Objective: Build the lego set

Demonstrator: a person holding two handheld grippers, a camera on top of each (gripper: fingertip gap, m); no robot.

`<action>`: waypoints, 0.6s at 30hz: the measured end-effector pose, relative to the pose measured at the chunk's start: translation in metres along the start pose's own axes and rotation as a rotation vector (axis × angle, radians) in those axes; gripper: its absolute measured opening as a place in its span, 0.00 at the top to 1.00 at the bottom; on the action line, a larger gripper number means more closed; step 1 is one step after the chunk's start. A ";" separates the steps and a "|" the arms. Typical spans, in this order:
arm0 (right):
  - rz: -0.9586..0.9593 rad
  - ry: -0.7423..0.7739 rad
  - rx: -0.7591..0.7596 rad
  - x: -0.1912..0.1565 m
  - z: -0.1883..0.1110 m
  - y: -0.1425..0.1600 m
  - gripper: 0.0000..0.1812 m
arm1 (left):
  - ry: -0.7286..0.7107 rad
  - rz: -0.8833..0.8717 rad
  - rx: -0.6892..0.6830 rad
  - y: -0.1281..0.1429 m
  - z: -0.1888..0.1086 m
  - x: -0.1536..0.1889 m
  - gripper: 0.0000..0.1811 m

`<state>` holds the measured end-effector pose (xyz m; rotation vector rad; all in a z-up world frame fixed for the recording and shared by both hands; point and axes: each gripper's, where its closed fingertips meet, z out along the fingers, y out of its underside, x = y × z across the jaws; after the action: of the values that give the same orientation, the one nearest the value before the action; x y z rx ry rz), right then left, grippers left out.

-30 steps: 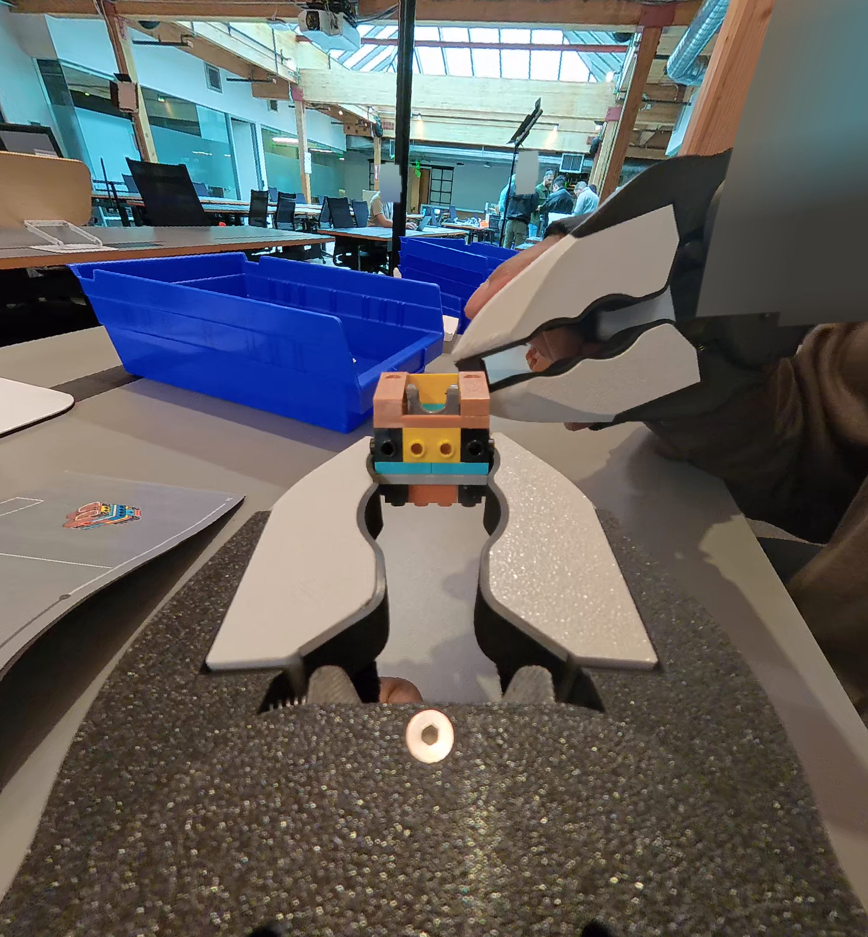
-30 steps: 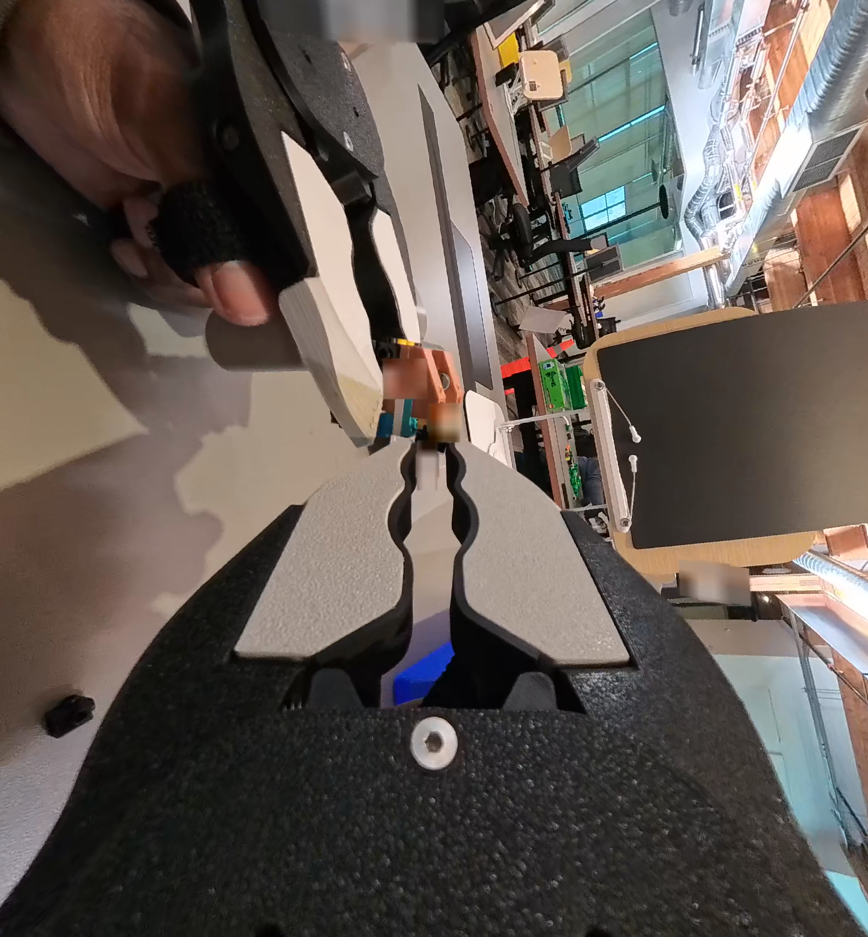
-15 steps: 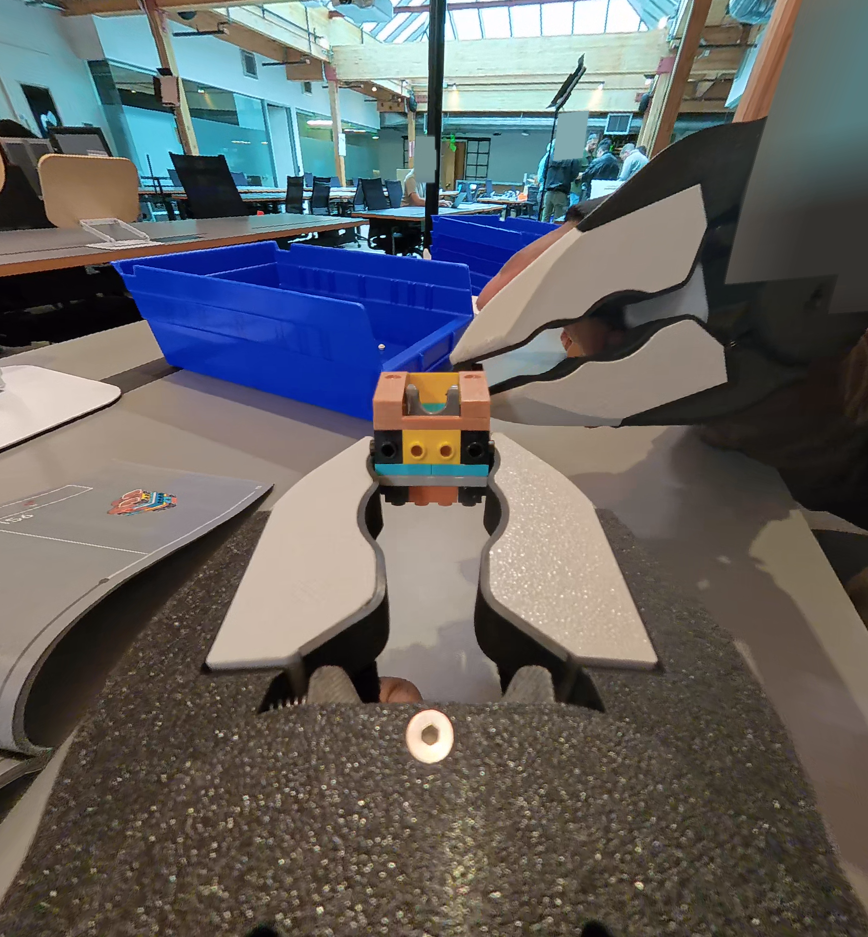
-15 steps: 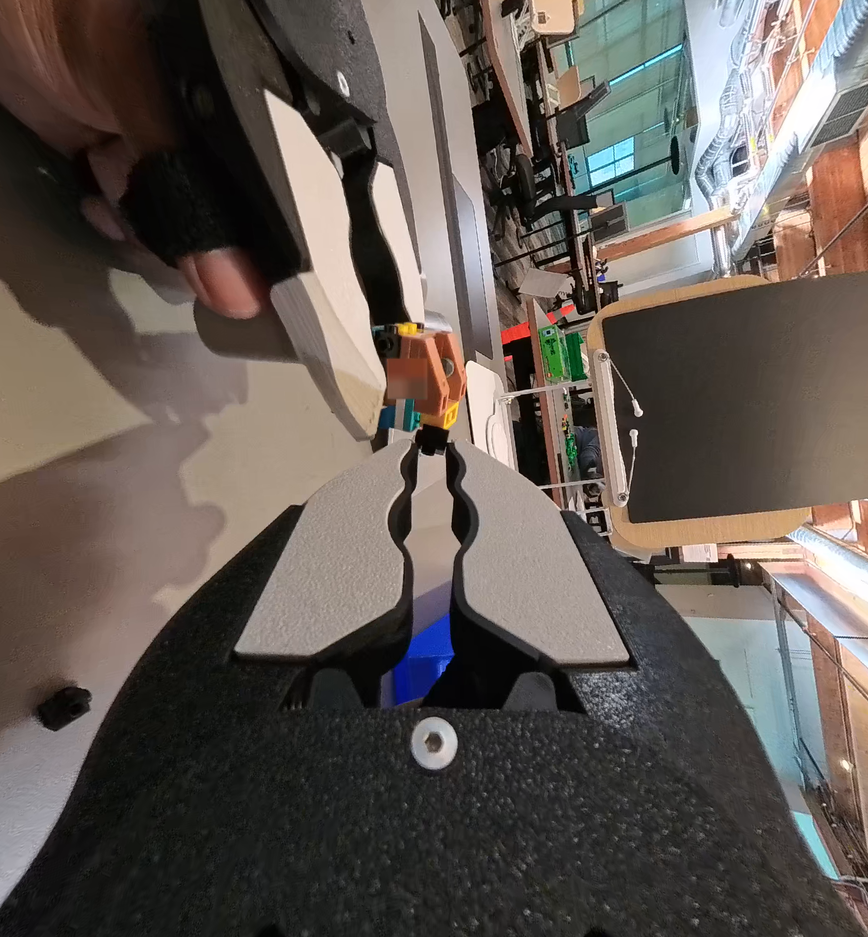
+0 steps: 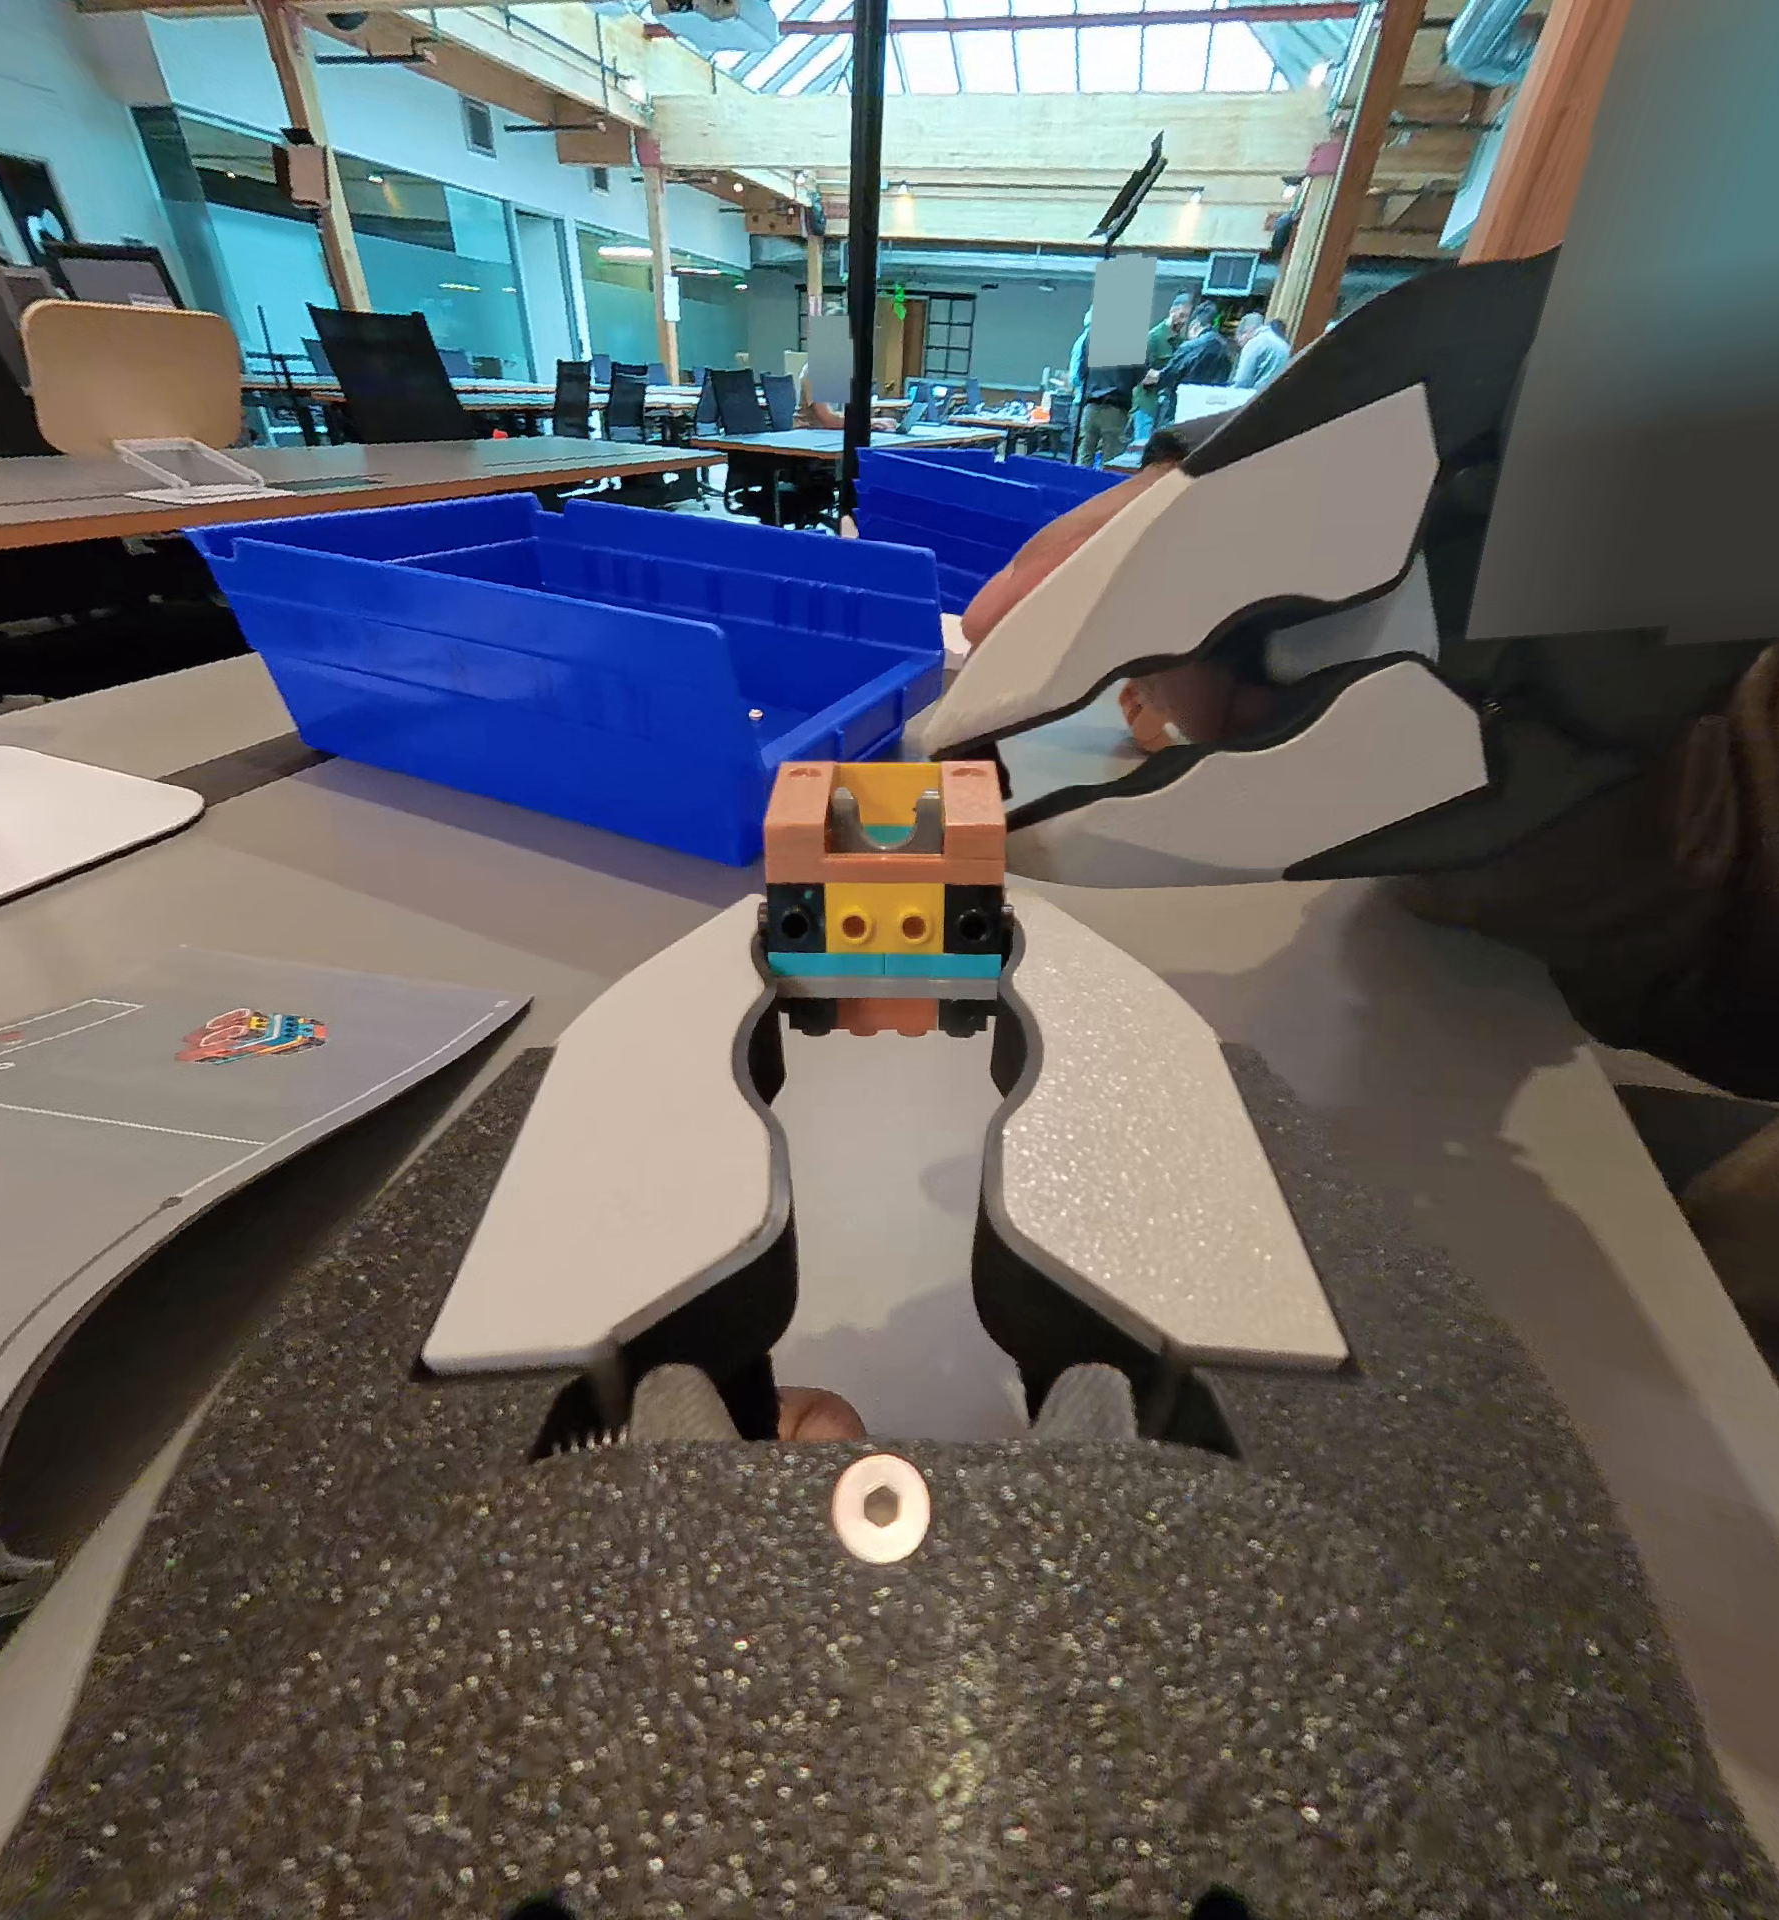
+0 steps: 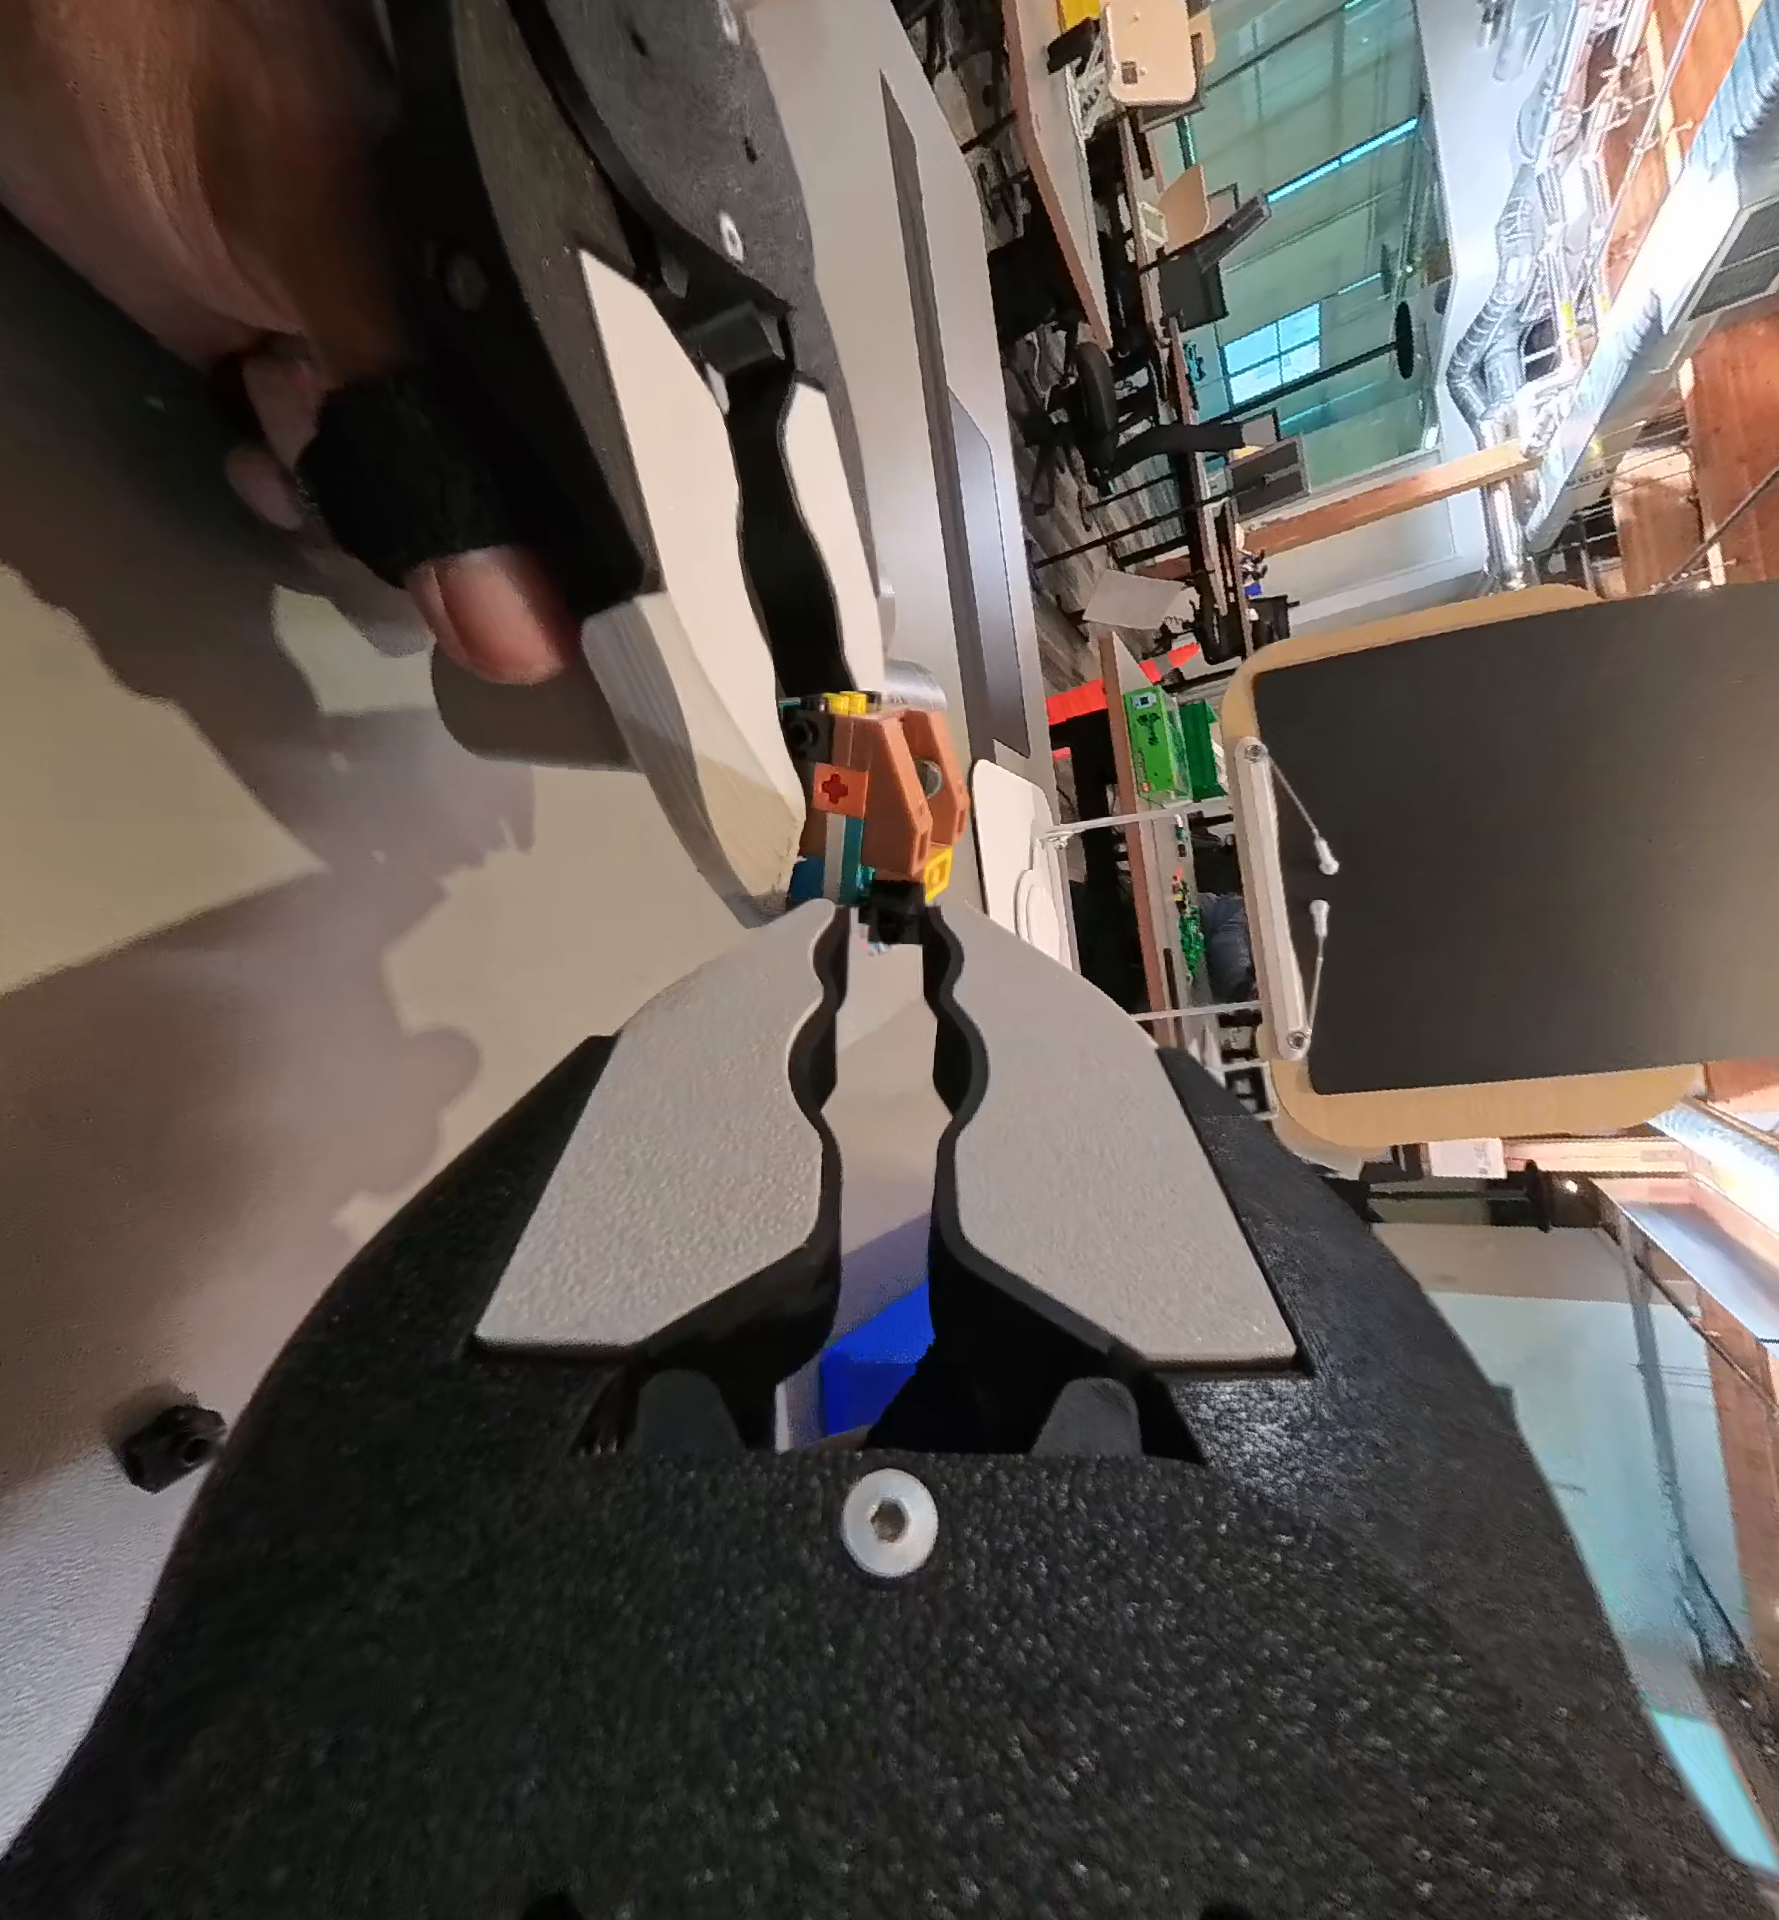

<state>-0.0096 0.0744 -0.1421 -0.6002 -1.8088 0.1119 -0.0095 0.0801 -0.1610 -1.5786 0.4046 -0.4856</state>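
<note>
Closest in the left wrist view, the left gripper is clamped on the lego model, its two grey fingers pinching the model's lower layers from either side. The model is held above the grey table: a teal and grey strip low down, a yellow block with two studs flanked by black blocks above that, and a tan-orange U-shaped top with a grey clip sitting in its notch.

Just right of the model's top, the right gripper comes in sideways, its tips against or nearly against the tan block. In the right wrist view, which is rolled on its side, the right gripper has its jaws drawn close with only a narrow gap, and a small black piece sits between the tips at the model's edge. Whether the tips truly grip that piece I cannot tell. A person's hand holds the left gripper there, a thumb in a black sleeve by the finger.

To the left, an open booklet lies on the table, and a loose black piece lies on the surface in the right view. Behind the model stands a blue bin, with a second blue bin beyond it.
</note>
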 end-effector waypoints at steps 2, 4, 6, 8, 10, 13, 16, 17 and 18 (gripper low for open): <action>0.014 -0.016 0.014 0.000 -0.001 -0.001 0.93 | 0.019 -0.014 0.007 -0.001 0.000 0.002 0.80; 0.027 -0.032 0.026 0.000 -0.003 -0.002 0.93 | 0.033 -0.026 0.012 -0.001 0.000 0.004 0.80; 0.040 -0.044 0.037 0.001 -0.003 -0.003 0.93 | 0.048 -0.045 0.018 -0.002 0.000 0.004 0.80; 0.054 -0.051 0.045 0.001 -0.003 -0.003 0.93 | 0.058 -0.060 0.022 -0.003 -0.001 0.005 0.80; 0.062 -0.056 0.048 0.001 -0.004 -0.003 0.93 | 0.065 -0.072 0.024 -0.003 -0.001 0.006 0.80; 0.075 -0.064 0.049 0.002 -0.004 -0.004 0.93 | 0.073 -0.083 0.027 -0.003 -0.001 0.006 0.80; 0.095 -0.077 0.047 0.002 -0.005 -0.004 0.94 | 0.074 -0.092 0.031 -0.004 -0.001 0.006 0.80; 0.103 -0.084 0.049 0.001 -0.006 -0.005 0.94 | 0.073 -0.099 0.029 -0.003 -0.001 0.005 0.80; 0.115 -0.086 0.051 0.001 -0.006 -0.006 0.94 | 0.077 -0.104 0.030 -0.004 -0.001 0.005 0.80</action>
<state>-0.0067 0.0683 -0.1369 -0.6721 -1.8484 0.2651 -0.0060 0.0766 -0.1570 -1.5605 0.3727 -0.6309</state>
